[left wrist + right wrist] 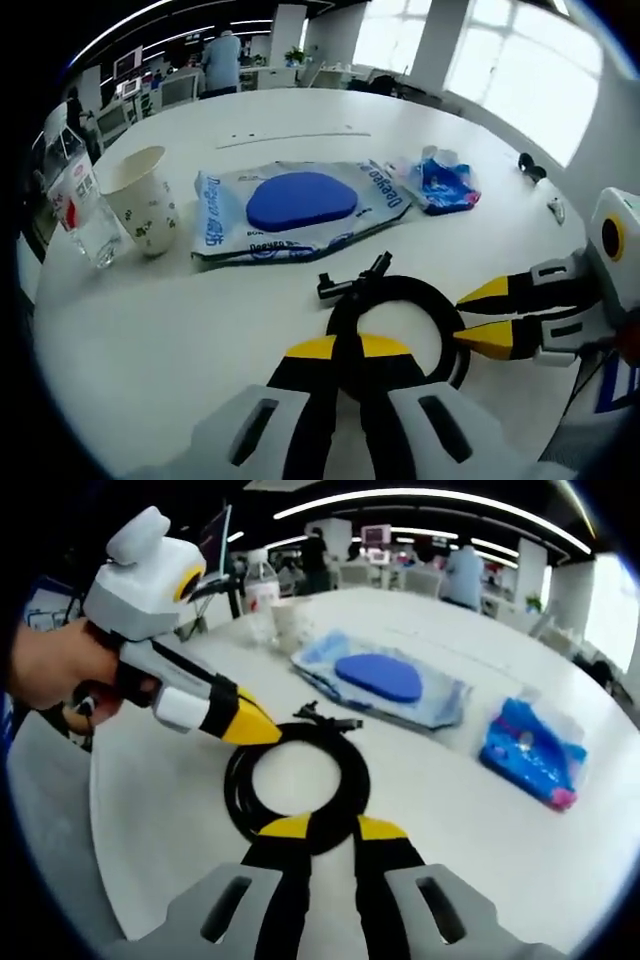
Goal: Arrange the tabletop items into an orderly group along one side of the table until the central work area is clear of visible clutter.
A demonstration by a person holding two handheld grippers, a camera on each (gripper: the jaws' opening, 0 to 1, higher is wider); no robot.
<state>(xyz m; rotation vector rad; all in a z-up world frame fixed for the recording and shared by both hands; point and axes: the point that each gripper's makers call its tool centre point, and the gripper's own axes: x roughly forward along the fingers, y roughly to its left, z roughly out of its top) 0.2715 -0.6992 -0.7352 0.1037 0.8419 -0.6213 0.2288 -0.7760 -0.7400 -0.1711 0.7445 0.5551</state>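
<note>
A black cable coil (pixel 400 325), wound into a ring with a connector end sticking out, is seen lying on the white tabletop (pixel 200 340) close to both tools. In the left gripper view, the left tool (pixel 347 352) is reached low over the tabletop with its 2 yellow-tipped jaws pressed together on the near rim of the coil. The right tool (pixel 470 318) is brought in from the right, its jaws slightly parted at the coil's edge. In the right gripper view, the right tool (pixel 331 830) is seen with its jaws astride the near arc of the coil (pixel 300 780); whether the coil is pinched cannot be told. The left tool (pixel 262 728) is held by a hand (pixel 50 670) and slanted down to the coil's far rim.

Beyond the coil, a flat crinkled plastic packet (pixel 295 205) with a blue oval pad is laid, with a smaller blue wrapped pack (pixel 440 183) beside it. In the left gripper view, a patterned paper cup (pixel 143 200) and a clear plastic bottle (pixel 78 200) are shown standing upright, just beside each other.
</note>
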